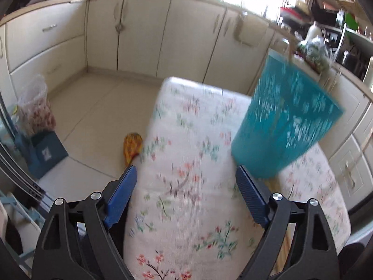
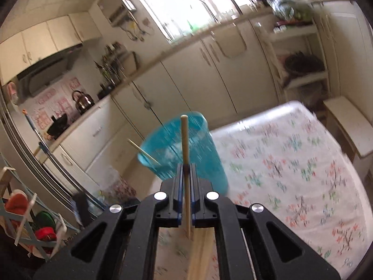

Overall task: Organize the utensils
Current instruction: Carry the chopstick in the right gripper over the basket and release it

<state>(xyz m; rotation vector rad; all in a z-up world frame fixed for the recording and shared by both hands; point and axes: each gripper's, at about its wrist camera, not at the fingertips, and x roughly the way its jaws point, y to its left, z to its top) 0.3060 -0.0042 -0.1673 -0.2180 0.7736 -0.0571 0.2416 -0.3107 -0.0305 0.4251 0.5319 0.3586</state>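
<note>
You're over a table under a white cloth printed with pink and green blossoms [image 1: 186,163], cream kitchen cabinets [image 1: 144,35] running round behind it and pale floor tiles [image 1: 98,107] below. Your left gripper [image 1: 186,182] hangs wide apart above the cloth with nothing between its blue pads, and the teal perforated cup [image 1: 286,121] stands just ahead to its right, blurred. Your right gripper [image 2: 186,175] is pinched tight on a thin wooden stick [image 2: 185,144], which rises upright in front of the cup [image 2: 186,154]. Only your right view shows into the cup's mouth, where a second stick [image 2: 143,151] leans out over the rim, plus the kettle [image 2: 82,101] on the counter. Only your left view shows the orange-yellow object [image 1: 132,144] on the floor beside the table edge.
</note>
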